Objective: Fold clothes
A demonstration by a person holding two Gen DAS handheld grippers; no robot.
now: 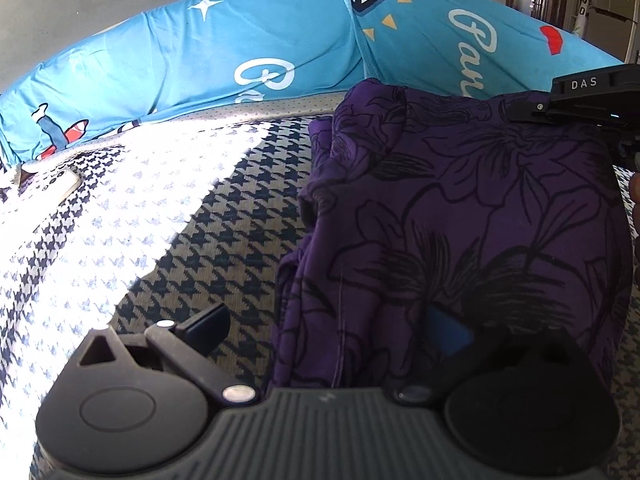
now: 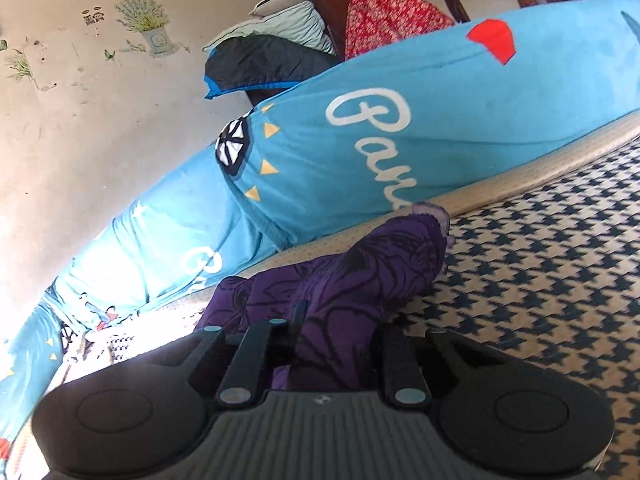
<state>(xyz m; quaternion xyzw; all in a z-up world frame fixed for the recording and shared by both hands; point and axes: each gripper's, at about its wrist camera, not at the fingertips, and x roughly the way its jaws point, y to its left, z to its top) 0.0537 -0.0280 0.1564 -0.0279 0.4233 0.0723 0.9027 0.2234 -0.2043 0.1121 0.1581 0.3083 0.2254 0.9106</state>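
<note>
Purple garment with black floral line print (image 1: pixel 460 208) lies bunched and partly folded on the black-and-white houndstooth bed cover (image 1: pixel 224 216), its far edge near the blue pillow with white script lettering (image 1: pixel 248 48). Left gripper (image 1: pixel 320 332) sits at the garment's near-left edge with fingers spread wide apart; its left finger (image 1: pixel 204 332) is off the cloth over the houndstooth cover, its right finger on the purple cloth, nothing clamped. Right gripper (image 2: pixel 338 340) has its fingers pinched on a fold of the same purple garment (image 2: pixel 360 268), cloth bulging out between them. In the left view the right gripper (image 1: pixel 580 100) shows at the garment's far-right corner. Red patterned cloth (image 2: pixel 384 12) sits behind the pillow.
</note>
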